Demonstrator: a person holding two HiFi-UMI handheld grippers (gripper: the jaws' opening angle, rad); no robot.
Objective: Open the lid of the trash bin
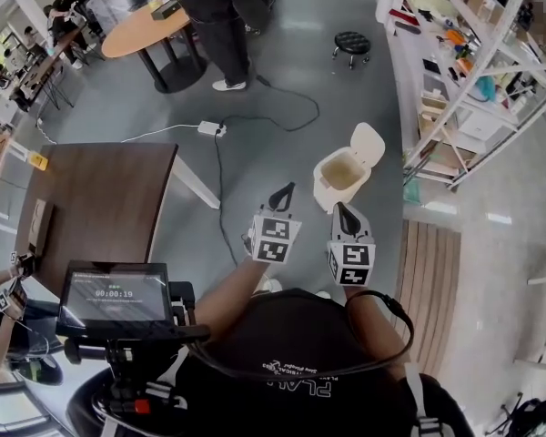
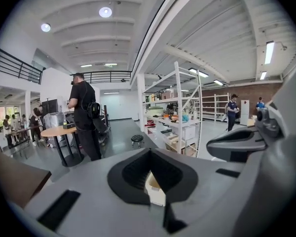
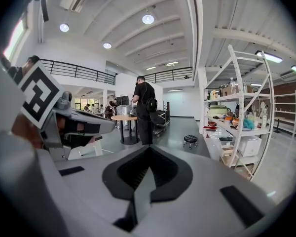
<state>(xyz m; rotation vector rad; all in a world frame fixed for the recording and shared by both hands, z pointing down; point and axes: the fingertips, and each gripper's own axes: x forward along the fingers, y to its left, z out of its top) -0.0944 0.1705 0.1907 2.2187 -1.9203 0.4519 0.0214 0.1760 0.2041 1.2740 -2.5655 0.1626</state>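
The cream trash bin (image 1: 332, 186) stands on the grey floor (image 1: 282, 80) with its lid (image 1: 368, 144) tipped up and back — the inside shows. Both grippers hover on the bin's near side: the right gripper (image 1: 345, 215) almost at its rim, the left gripper (image 1: 283, 194) just left of it. Each gripper's fingers are closed together, holding nothing. A white shelf rack (image 1: 461, 89) stands right of the bin.

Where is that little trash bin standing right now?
In the head view the cream trash bin stands on the grey floor right of centre, lid up, just ahead of the right gripper and left of the white shelving.
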